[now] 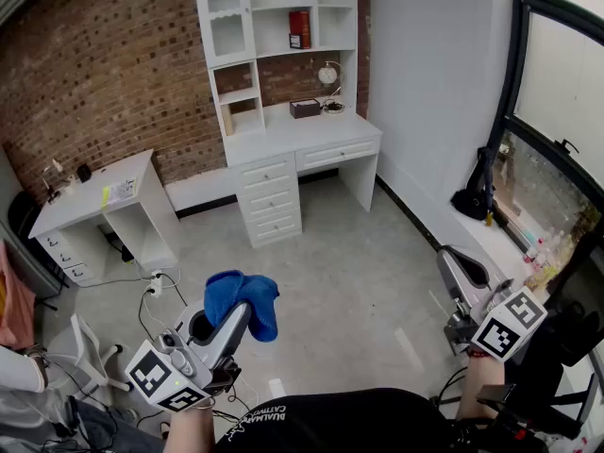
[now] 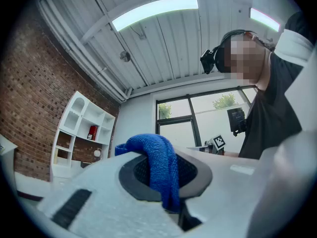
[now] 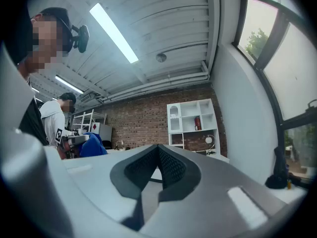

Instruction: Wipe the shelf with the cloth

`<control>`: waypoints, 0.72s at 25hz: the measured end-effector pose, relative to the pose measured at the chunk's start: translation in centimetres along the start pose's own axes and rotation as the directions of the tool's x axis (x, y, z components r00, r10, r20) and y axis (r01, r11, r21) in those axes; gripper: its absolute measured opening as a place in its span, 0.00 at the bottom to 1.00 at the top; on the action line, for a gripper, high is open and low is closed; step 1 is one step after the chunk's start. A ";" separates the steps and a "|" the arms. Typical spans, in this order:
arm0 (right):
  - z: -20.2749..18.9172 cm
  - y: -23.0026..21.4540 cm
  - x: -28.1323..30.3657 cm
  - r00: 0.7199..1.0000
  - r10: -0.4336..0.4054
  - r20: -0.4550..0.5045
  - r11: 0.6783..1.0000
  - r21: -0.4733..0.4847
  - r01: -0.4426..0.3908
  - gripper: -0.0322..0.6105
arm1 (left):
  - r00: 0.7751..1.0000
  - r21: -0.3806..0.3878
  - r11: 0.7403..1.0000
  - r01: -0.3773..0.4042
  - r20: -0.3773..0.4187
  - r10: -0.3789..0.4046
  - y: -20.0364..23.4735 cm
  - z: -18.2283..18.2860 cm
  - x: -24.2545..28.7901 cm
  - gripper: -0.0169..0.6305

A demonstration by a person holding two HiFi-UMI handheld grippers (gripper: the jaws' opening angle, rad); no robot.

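A blue cloth (image 1: 243, 300) hangs bunched from my left gripper (image 1: 233, 317), low on the left of the head view and well above the grey floor. In the left gripper view the cloth (image 2: 161, 167) is pinched between the jaws of that gripper (image 2: 166, 155). My right gripper (image 1: 460, 274) is at the lower right, raised and apart from everything. Its jaws (image 3: 158, 155) are shut with nothing between them. The white shelf unit (image 1: 283, 26) over a desk stands far off against the brick wall, also in the right gripper view (image 3: 190, 125).
A small white desk (image 1: 94, 196) stands at the left wall. Cables and a power strip (image 1: 156, 286) lie on the floor nearby. A red canister (image 1: 299, 28) and a lamp (image 1: 328, 75) sit on the shelf unit. A large window (image 1: 557, 140) fills the right. Another person (image 3: 57, 118) stands behind.
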State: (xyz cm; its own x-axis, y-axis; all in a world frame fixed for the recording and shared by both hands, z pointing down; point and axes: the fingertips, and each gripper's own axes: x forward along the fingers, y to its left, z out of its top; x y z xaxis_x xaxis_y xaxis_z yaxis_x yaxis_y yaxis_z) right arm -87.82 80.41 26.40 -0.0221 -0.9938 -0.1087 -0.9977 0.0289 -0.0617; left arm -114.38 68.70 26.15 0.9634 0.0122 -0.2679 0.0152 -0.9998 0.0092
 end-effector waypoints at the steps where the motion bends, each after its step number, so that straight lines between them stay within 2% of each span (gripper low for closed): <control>1: -0.1 0.2 0.0 1.000 0.001 -0.004 1.000 0.000 -0.001 0.06 | 1.000 -0.002 1.000 -0.001 0.000 0.001 0.1 0.0 -0.3 0.06; 13: -1.3 1.4 2.1 0.998 0.005 -0.060 0.999 -0.038 -0.008 0.06 | 1.000 -0.015 1.000 -0.025 -0.011 0.025 2.1 -0.2 -1.5 0.06; 18: -2.8 0.4 4.5 0.995 0.001 -0.097 1.000 -0.017 -0.003 0.06 | 0.997 -0.068 0.995 -0.069 -0.019 0.068 4.0 -1.3 -1.9 0.06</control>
State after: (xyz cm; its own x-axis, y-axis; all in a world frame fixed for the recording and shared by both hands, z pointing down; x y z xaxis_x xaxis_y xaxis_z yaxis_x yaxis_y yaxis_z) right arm -88.53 75.62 28.68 -0.0291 -0.9995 -0.0123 -0.9986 0.0297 -0.0444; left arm -115.78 64.73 27.91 0.9670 -0.0558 -0.2487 -0.0336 -0.9951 0.0928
